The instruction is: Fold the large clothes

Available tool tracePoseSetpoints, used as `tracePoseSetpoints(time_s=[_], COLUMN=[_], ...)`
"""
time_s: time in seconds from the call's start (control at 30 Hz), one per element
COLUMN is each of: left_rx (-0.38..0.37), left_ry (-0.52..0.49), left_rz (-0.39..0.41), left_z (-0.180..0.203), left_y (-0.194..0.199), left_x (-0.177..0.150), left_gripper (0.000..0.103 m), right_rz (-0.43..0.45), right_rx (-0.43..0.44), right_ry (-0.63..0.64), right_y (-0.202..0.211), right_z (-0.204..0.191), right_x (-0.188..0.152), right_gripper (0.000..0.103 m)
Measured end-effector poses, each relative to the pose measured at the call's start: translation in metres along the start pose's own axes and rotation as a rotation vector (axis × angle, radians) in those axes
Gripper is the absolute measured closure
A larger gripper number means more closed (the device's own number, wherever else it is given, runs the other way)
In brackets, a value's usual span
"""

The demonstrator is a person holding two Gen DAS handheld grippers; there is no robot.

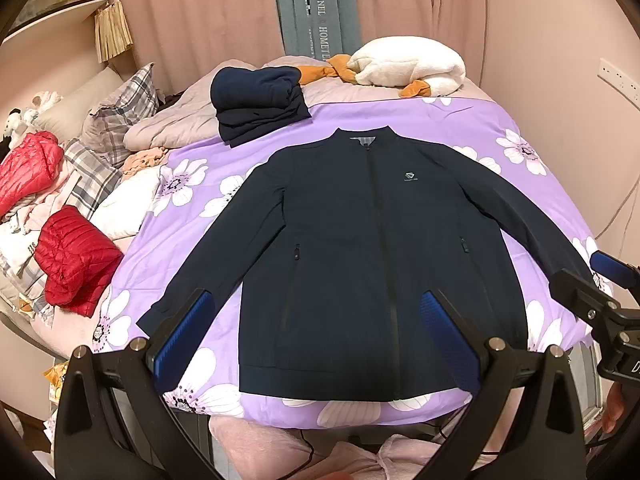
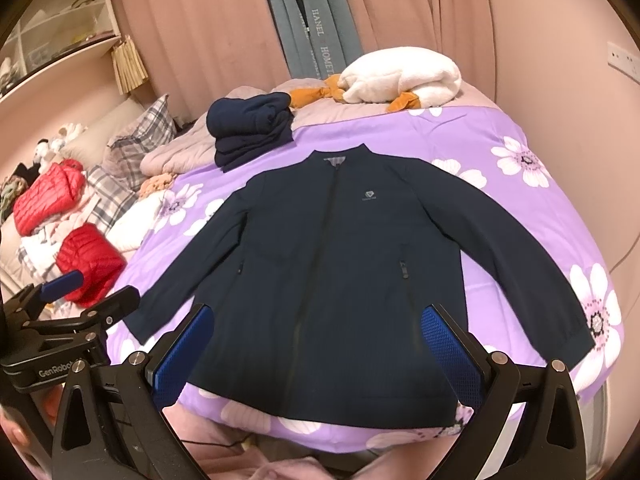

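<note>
A dark navy jacket of smooth, thin fabric lies flat and face up on a bed, on a purple sheet printed with big white flowers. It is zipped up the middle, both sleeves spread out to the sides, the ribbed hem at the near edge and the low stand-up collar at the far end. A small grey diamond-shaped logo sits on the chest, with lettering under it too small to read. 2 short zip pockets show at the sides.

The left gripper hangs above the near hem with its fingers spread wide and empty; the blue ribbed pads frame the lower body of the jacket without touching it. The right gripper is likewise released, empty, over the same near part; the other tool's body reads "GenRobot".

Beyond the collar, to the far left, sits a folded stack of dark blue clothes. A white plush toy with orange feet lies at the far end. 2 red quilted puffy jackets lie on the left among checked pillows. Pink curtains hang behind, and a grey strip reads "HANEL" and "HOMETE".
</note>
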State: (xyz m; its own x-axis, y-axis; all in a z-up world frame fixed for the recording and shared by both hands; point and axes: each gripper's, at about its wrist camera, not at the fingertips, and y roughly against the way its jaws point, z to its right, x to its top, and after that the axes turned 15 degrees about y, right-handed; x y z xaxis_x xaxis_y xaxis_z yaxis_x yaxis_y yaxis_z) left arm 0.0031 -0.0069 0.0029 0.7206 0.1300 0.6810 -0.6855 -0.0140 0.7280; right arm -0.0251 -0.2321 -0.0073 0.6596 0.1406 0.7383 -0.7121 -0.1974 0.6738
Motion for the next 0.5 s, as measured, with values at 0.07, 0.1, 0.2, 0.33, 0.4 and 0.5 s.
tracePoseSetpoints(time_s=[0.07, 0.1, 0.2, 0.33, 0.4, 0.5], left_rx=[-0.001, -0.003, -0.005, -0.007, -0.008, -0.009], left_ry=[0.000, -0.001, -0.001, 0.002, 0.003, 0.002], left_rz=[-0.002, -0.002, -0.001, -0.003, -0.004, -0.005], left_z=[0.0012, 0.0018, 0.0023, 0.0027, 0.0038, 0.0032], left_y=[-0.0005, -0.0005, -0.0001, 0.0002, 0.0004, 0.0009], left_x=[0.0000, -0.0005, -0.0011, -0.0017, -0.0024, -0.0023], left_gripper=[0.000, 0.000, 0.000, 0.000, 0.000, 0.000], right_rz=[-0.001, -0.001, -0.001, -0.001, -0.002, -0.002], right_rx=[0.000, 0.000, 0.001, 0.001, 0.001, 0.002], right_ry=[-0.001, -0.003, -0.009, -0.012, -0.011, -0.009], right_y=[0.0000, 0.0000, 0.0001, 0.0002, 0.0001, 0.0000], right_z=[0.0008, 0.0009, 0.0025, 0.0026, 0.0028, 0.0024], right_x=[0.0008, 0.0007, 0.0017, 0.0032, 0.0023, 0.0025], right_gripper=[0.000, 0.000, 0.000, 0.000, 0.000, 0.000])
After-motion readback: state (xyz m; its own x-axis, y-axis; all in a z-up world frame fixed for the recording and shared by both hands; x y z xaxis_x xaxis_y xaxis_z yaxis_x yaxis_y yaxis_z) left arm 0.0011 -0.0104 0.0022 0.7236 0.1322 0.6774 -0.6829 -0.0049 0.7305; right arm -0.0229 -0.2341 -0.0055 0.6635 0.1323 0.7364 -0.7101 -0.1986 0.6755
